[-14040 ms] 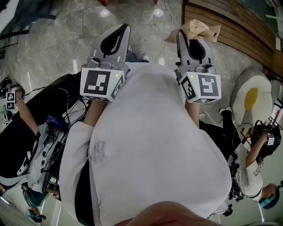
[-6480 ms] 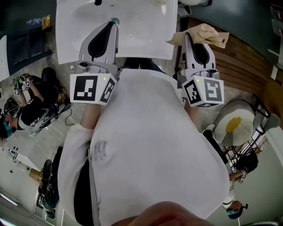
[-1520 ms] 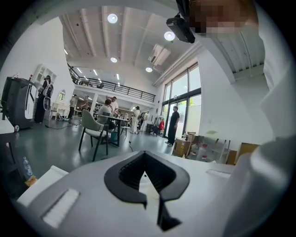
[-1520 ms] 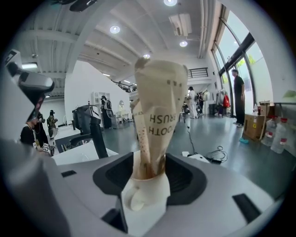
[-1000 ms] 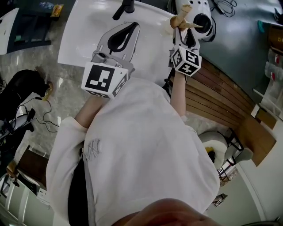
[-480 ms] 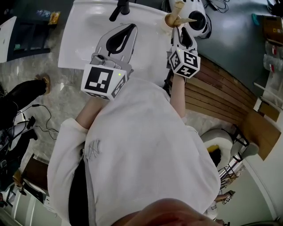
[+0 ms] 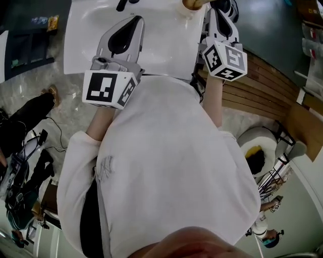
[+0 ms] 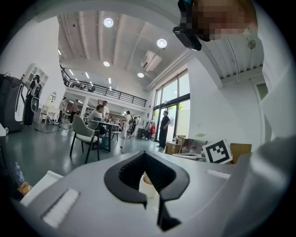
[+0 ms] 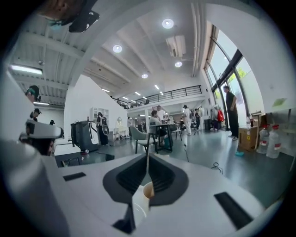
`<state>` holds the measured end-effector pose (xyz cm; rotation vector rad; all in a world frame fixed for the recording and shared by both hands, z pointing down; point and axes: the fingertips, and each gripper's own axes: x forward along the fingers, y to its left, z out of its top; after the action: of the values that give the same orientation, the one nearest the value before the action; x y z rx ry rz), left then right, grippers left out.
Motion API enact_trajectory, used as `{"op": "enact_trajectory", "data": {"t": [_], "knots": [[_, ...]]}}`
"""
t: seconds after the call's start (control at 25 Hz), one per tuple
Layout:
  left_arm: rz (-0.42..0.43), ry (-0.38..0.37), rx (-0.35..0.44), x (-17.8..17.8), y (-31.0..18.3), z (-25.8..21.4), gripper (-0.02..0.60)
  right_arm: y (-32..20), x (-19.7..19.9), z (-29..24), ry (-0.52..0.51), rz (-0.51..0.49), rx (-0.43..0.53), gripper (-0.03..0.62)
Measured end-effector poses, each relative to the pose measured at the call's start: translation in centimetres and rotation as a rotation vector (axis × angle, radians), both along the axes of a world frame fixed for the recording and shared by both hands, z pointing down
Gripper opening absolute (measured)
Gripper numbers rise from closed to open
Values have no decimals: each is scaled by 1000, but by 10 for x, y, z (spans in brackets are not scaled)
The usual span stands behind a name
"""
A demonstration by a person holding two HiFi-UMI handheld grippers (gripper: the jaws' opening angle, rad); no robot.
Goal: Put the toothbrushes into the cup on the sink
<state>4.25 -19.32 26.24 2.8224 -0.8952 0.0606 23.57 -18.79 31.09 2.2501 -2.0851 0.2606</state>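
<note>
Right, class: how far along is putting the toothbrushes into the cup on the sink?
Done: nothing confirmable; no toothbrush or cup shows clearly, only something tan, cut off, by the sink. In hand: nothing visible; the left gripper is shut and empty, the right gripper has just been closing, no toothbrush seen between its jaws. Left: possibly everything.
</note>
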Motion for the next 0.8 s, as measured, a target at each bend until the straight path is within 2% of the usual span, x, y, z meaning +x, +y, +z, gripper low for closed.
{"op": "enact_trajectory", "data": {"t": [0.4,0.56,0.8], "knots": [[28,35,12,-31,-12,-16,-15,18,-27,-78,70,14,140,11],[48,28,32,-39,-15,-16,-15,38,-38,-94,73,37,150,11],[53,25,5,-47,-4,-11,-15,86,-46,-96,74,56,113,11]]}}
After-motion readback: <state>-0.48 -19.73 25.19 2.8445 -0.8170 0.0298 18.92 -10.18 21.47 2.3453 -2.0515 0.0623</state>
